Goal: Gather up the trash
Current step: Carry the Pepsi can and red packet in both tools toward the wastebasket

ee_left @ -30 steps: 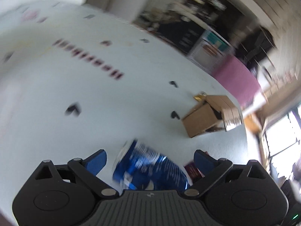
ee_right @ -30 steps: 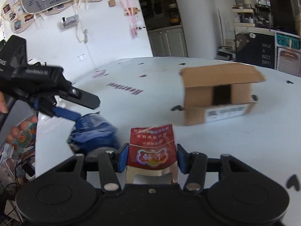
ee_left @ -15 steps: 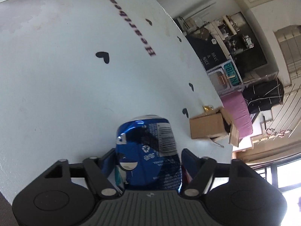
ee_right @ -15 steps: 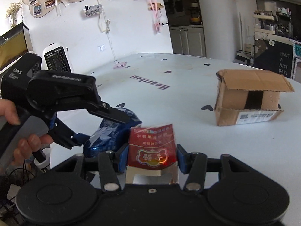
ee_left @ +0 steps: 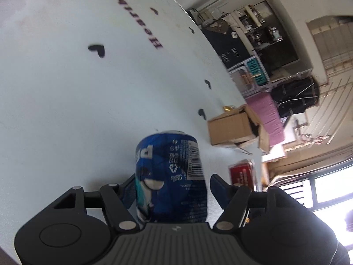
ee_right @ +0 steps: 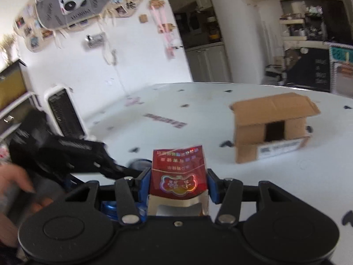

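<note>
A bright room with a white wall carrying a grey panda-shaped photo board and small pinned decorations. A white tabletop printed with small dark hearts and purple lettering fills the middle. Behind it stand cream cabinets, cluttered shelves and a dark chalkboard. A pink bench sits near a sunlit window with pale blinds.

Both hand-held grippers clamped, loaded.
</note>
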{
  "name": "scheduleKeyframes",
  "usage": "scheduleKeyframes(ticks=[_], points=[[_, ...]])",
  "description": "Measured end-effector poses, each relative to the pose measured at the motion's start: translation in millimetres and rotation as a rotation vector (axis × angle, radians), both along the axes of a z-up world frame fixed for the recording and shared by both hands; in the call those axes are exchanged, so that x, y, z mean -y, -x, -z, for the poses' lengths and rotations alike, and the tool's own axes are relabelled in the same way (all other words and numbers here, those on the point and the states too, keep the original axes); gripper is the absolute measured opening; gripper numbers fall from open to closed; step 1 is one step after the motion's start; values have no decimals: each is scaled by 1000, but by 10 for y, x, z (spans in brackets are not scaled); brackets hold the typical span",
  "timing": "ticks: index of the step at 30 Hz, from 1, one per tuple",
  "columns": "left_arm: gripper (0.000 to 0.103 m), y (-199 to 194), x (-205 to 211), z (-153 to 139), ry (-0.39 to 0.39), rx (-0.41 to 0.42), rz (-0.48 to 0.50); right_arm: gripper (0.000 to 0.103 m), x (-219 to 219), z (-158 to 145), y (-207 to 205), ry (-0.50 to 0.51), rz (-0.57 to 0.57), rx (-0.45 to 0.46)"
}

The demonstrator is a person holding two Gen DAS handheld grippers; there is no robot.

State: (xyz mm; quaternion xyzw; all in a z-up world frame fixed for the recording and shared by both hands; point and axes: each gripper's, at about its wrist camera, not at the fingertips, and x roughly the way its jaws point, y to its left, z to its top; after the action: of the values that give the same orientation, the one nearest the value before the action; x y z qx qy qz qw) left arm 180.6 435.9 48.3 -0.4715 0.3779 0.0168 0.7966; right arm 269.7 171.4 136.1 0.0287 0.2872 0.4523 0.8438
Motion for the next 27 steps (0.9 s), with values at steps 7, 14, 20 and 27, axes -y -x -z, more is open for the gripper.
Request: scheduleKeyframes(ticks=[7, 14, 20, 27], points=[[77, 116, -63, 67, 78, 35, -14, 52, -143, 16, -41, 40, -43, 2], [66, 55, -13, 126, 108, 67, 21, 52, -225, 201, 27, 109, -72, -31], [51, 20, 25, 89, 50, 26, 32, 52, -229, 324, 54, 135, -77, -53], [40, 51, 90, -91, -133, -20, 66, 52, -145, 297, 47, 132, -54, -49]])
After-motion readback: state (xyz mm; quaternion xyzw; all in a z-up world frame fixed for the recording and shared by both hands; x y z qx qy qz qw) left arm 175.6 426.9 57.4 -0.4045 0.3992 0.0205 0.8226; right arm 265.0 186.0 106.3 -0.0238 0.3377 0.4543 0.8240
